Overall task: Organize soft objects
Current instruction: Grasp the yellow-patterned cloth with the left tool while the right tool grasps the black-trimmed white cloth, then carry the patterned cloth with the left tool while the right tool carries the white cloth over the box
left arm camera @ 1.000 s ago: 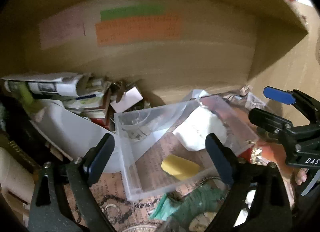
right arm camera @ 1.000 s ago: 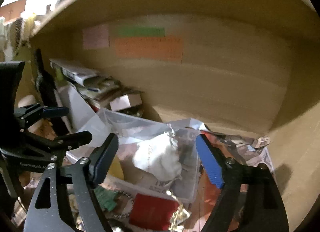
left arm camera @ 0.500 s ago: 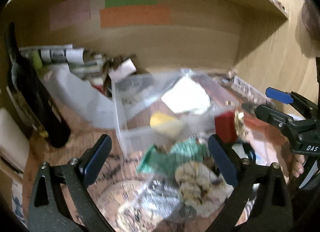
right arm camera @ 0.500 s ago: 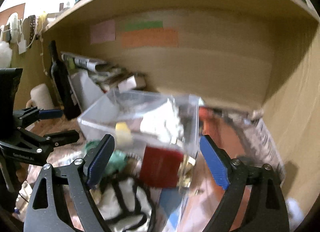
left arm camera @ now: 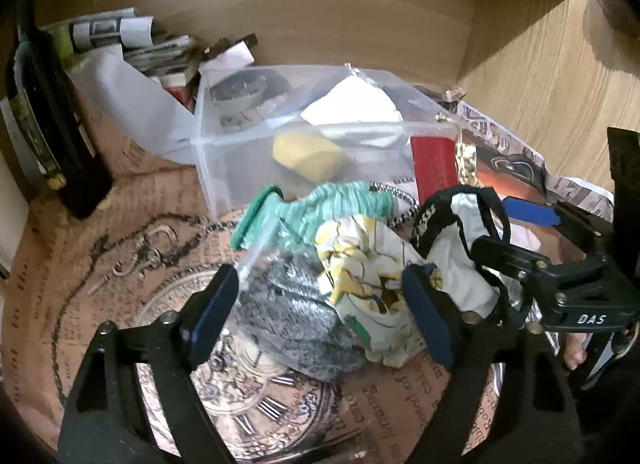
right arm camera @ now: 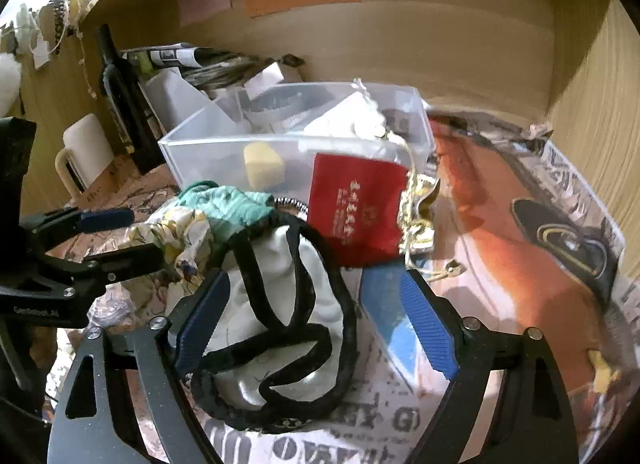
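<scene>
A clear plastic box [left arm camera: 224, 144] [right arm camera: 188, 152] on the desk holds a yellow sponge [left arm camera: 310, 156] [right arm camera: 262, 164] and a white drawstring pouch [left arm camera: 352, 106] [right arm camera: 360, 120]. In front lies a pile of soft items: a green knit cloth [left arm camera: 340, 204] [right arm camera: 228, 204], a floral cloth [left arm camera: 360, 260] [right arm camera: 176, 232], a grey cloth in a clear bag [left arm camera: 288, 316], a white cloth with black straps [right arm camera: 280, 296] [left arm camera: 464, 232] and a red pouch [right arm camera: 356, 208] [left arm camera: 434, 162]. My left gripper [left arm camera: 320, 316] is open over the grey and floral cloths. My right gripper [right arm camera: 316, 324] is open over the white strapped cloth.
A dark bottle [left arm camera: 44, 124] [right arm camera: 124, 104] stands at the left. Rolled papers and boxes [left arm camera: 132, 40] are stacked against the wooden back wall [left arm camera: 360, 24]. A white mug [right arm camera: 84, 152] stands at far left. A chain [left arm camera: 160, 232] lies on the printed paper covering [left arm camera: 80, 284].
Both grippers have pulled back and down from the clear box. The pile of cloths in front of it has come into view under the open jaws.
</scene>
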